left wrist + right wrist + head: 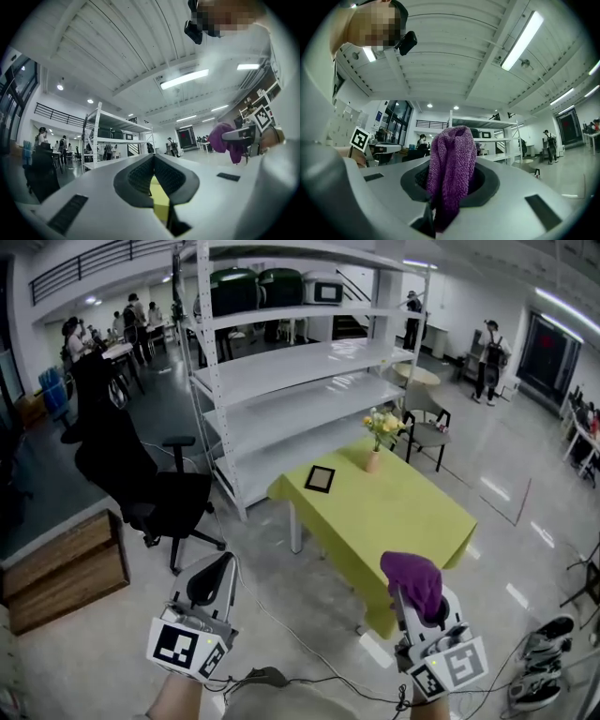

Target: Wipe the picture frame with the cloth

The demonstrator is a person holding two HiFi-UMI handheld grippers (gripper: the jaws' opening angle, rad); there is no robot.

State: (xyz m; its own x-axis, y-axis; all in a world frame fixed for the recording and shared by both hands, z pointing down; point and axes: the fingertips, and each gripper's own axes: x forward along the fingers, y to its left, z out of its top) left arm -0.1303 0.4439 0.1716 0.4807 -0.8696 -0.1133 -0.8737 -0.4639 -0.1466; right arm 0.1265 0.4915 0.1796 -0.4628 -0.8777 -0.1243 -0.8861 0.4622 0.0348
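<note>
- Open hall: a green surface stands ahead of me, in front of a white shelf.
- The frame lies flat near its far left corner, beside a flower vase; its picture is too small to read.
- My right gripper pinches the purple cloth, which hides the jaw tips.
- My left gripper is empty, jaws pressed together.

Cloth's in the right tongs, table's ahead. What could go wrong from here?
The picture frame lies flat close to the flower vase; a wide sweep of the purple cloth could tip the vase.
The left tongs are shut and empty, so nothing pins the frame; it may slide on the green tablecloth.
Cables cross the floor before the table: possible snag.
</note>
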